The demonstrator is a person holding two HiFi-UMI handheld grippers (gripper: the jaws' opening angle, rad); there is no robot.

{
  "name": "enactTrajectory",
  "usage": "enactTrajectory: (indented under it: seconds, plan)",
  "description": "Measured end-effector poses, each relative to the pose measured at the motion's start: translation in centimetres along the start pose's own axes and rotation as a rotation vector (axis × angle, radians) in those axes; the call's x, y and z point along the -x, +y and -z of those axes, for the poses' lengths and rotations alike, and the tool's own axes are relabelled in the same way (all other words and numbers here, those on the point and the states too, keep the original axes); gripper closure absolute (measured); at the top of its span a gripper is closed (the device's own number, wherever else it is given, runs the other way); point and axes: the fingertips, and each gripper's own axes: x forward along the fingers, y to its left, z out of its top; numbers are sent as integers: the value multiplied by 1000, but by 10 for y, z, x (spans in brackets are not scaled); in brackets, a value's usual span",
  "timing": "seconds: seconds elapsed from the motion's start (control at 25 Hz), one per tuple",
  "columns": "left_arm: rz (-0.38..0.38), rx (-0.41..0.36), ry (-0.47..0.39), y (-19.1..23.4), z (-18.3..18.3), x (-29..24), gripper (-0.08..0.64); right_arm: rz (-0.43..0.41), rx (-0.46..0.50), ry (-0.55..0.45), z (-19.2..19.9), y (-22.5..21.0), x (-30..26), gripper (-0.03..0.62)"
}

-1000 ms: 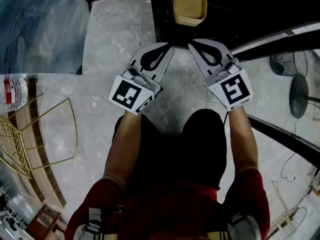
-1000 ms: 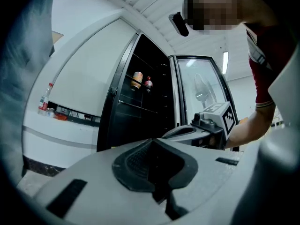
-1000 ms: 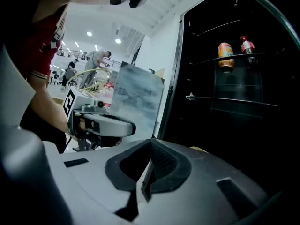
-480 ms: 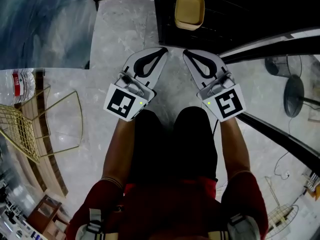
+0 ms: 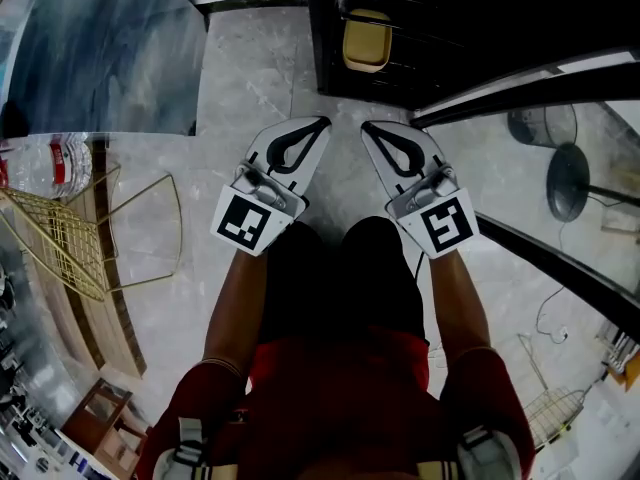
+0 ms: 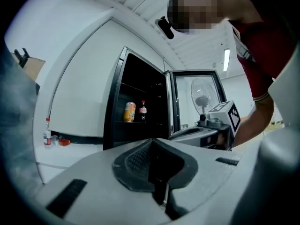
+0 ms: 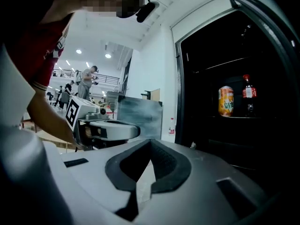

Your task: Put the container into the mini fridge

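Grey marble floor fronts the open black mini fridge. The yellow container sits on the fridge's wire shelf. The left gripper and right gripper are each pressed together, empty.

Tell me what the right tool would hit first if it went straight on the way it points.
Most likely the blue-grey panel beside the open mini fridge, not the shelves inside. The right tool aims slightly off the opening. Depth is unclear, so it might catch the fridge's near edge instead.
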Motion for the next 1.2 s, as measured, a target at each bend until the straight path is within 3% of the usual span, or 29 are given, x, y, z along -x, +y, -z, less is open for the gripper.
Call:
enactTrajectory:
  seconds: [0.72, 1.2]
  plan:
    - [23, 75, -10, -62, -228, 34, 554, 9, -95, -22, -227, 41, 68, 592]
    - [60, 102, -35, -94, -328, 51, 554, 53, -130, -81, -337, 52, 117, 594]
